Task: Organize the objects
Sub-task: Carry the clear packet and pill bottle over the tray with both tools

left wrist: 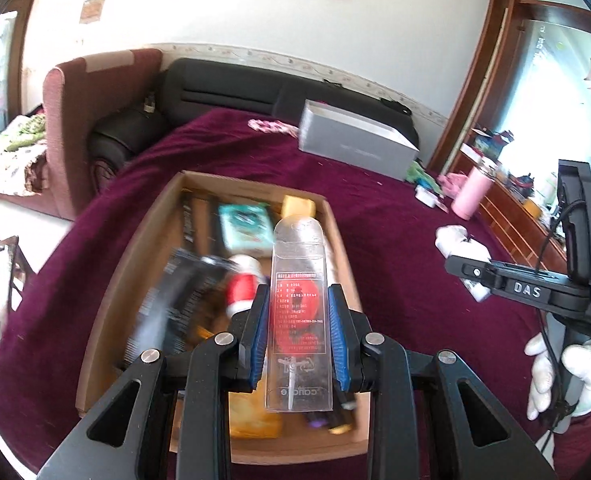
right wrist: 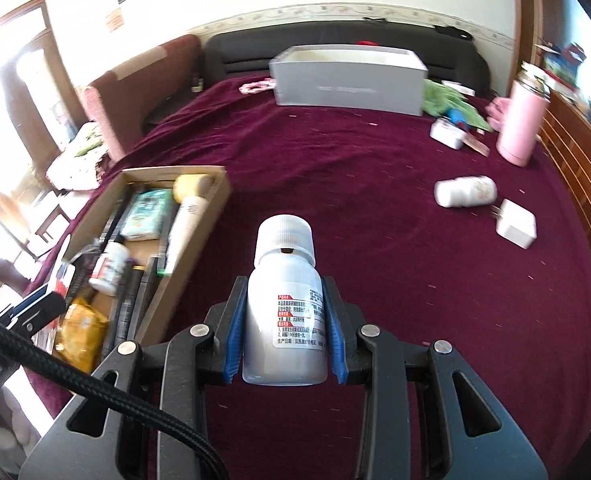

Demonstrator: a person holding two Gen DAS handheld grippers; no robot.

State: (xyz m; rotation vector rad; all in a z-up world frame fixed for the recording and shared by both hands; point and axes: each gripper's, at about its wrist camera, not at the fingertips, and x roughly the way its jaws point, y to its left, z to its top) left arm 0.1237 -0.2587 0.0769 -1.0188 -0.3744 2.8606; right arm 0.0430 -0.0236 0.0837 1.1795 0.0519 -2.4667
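Note:
My left gripper (left wrist: pixel 298 300) is shut on a clear plastic package (left wrist: pixel 299 280) with red items inside, held above the open cardboard box (left wrist: pixel 107 280). The box holds several items: a teal pack (left wrist: pixel 244 229), a red-and-white bottle (left wrist: pixel 244 286), a yellow packet (left wrist: pixel 251 416). My right gripper (right wrist: pixel 285 304) is shut on a white pill bottle (right wrist: pixel 283 300) with a white cap, held above the maroon cloth, right of the box (right wrist: pixel 199 240). The right gripper also shows in the left wrist view (left wrist: pixel 467 270).
A grey box (right wrist: pixel 349 76) stands at the far side of the maroon table (right wrist: pixel 415 280). A pink tumbler (right wrist: pixel 521 120), a lying white bottle (right wrist: pixel 465 191), a white charger (right wrist: pixel 515 223) and small clutter sit at the right. A sofa is behind.

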